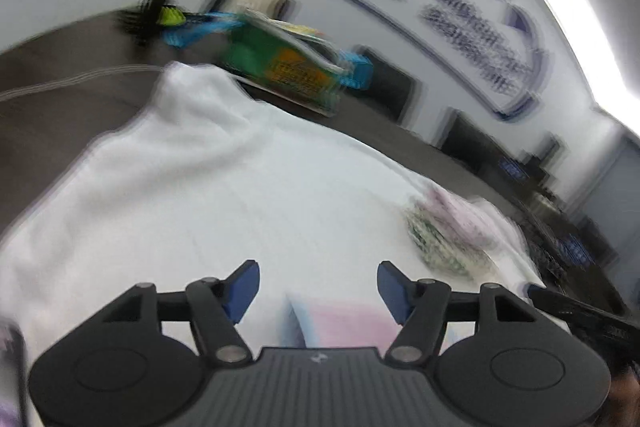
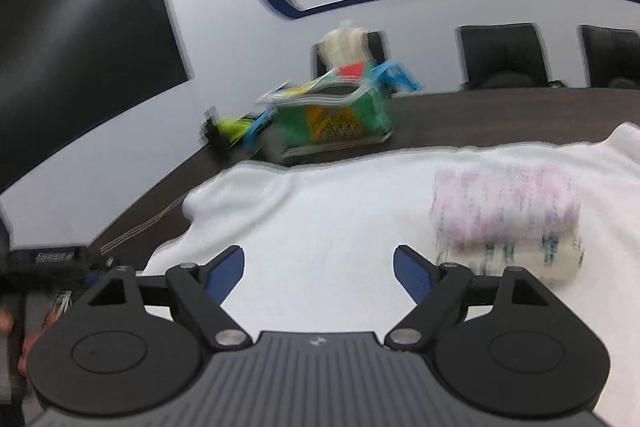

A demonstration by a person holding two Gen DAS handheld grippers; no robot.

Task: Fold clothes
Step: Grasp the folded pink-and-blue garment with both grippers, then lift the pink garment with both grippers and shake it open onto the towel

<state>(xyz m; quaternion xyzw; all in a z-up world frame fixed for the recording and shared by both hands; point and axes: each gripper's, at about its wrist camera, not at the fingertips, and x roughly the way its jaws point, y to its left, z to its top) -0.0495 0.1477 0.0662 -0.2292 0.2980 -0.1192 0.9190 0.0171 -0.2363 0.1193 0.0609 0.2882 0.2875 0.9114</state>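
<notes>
A white cloth (image 1: 224,187) lies spread over the dark table; it also shows in the right wrist view (image 2: 320,211). A stack of folded patterned clothes (image 2: 506,223), pink on top and green-printed below, sits on the cloth at the right; it is blurred in the left wrist view (image 1: 448,231). A pale pink and blue garment (image 1: 340,323) lies just under my left gripper (image 1: 318,289), which is open and empty above it. My right gripper (image 2: 318,273) is open and empty above bare white cloth, left of the stack.
A green and orange clear plastic bag (image 2: 332,119) with blue straps stands on the dark table (image 2: 480,115) beyond the cloth, with a yellow-green item (image 2: 232,127) beside it. Black chairs (image 2: 500,55) line the far wall. A dark screen (image 2: 80,39) hangs left.
</notes>
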